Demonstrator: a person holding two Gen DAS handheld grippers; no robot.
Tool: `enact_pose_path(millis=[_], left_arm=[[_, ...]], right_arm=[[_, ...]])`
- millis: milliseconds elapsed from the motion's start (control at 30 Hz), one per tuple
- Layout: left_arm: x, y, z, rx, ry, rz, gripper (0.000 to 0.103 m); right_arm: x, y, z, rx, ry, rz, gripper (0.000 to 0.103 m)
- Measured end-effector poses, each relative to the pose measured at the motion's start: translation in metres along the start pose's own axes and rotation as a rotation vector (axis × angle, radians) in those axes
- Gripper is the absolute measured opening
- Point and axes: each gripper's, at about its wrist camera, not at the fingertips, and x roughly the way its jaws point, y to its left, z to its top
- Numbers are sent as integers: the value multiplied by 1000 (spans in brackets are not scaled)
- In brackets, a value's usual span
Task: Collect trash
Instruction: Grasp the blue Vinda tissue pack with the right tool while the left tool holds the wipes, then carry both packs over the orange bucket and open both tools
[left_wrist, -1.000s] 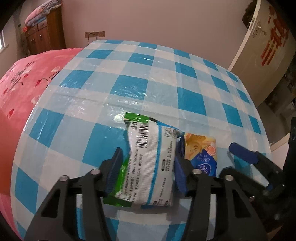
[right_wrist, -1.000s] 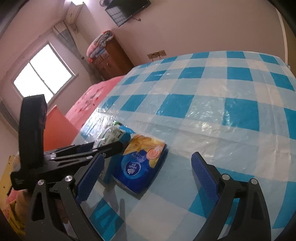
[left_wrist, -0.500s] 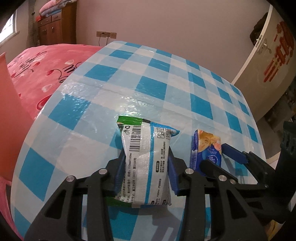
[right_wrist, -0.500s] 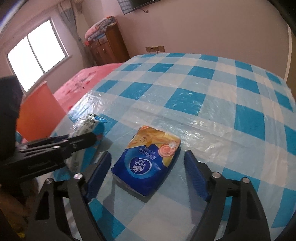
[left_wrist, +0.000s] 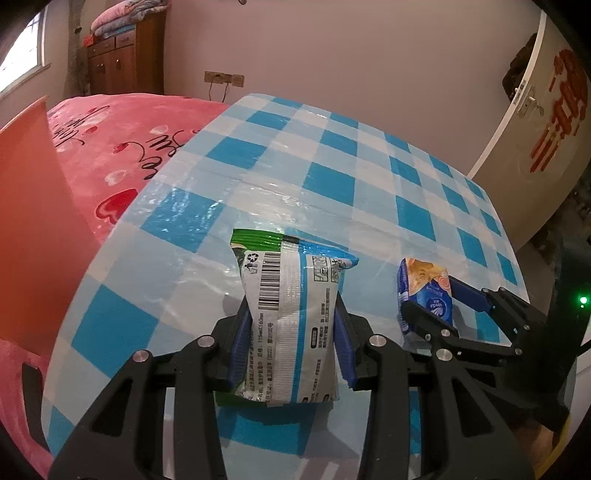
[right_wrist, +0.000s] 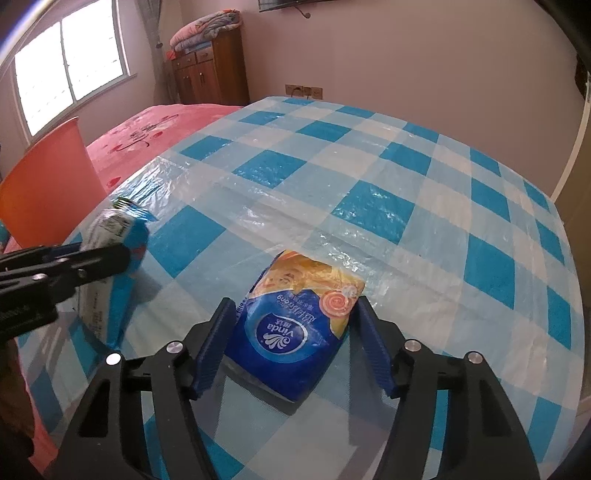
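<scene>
A white and green snack wrapper (left_wrist: 291, 295) with a barcode is clamped between the blue pads of my left gripper (left_wrist: 291, 332), which is shut on it just above the checked tablecloth (left_wrist: 332, 166). The same wrapper (right_wrist: 110, 225) shows at the left of the right wrist view. A blue and orange tissue pack (right_wrist: 295, 317) lies flat on the cloth between the pads of my right gripper (right_wrist: 295, 306). Its jaws are closing, and the pads stand at the pack's two sides without squeezing it. In the left wrist view, this tissue pack (left_wrist: 421, 280) and the right gripper (left_wrist: 430, 295) are at the right.
An orange bin (right_wrist: 48, 173) stands off the table's left edge, beside a pink bed cover (left_wrist: 129, 147). A wooden cabinet (right_wrist: 214, 70) with folded blankets is at the far wall. A white door (left_wrist: 535, 129) is on the right. The cloth stretches far ahead.
My left gripper's jaws closed onto the wrapper and carried it a little toward the table's left edge. My right gripper rolled level, and its jaws narrowed around the tissue pack.
</scene>
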Motion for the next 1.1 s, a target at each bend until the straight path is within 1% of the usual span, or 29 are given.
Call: enact_pose_path(millis=[300, 367, 467, 567, 833, 1100], left_arm=[[-17, 18, -4, -6, -31, 30, 42], [-20, 21, -4, -7, -39, 36, 42], [-26, 27, -5, -12, -49, 42, 42], [-29, 30, -5, -11, -57, 52, 42], [-38, 37, -5, -16, -70, 48, 42], [-52, 39, -2, -19, -102, 35, 42]], right_arm=[[-2, 3, 1, -18, -9, -2, 53], [-3, 5, 1, -24, -17, -8, 46], [-3, 4, 1, -15, -19, 1, 43], [-4, 4, 1, -8, -21, 4, 41], [-12, 11, 1, -28, -39, -11, 38], [-30, 17, 8, -34, -63, 7, 38]])
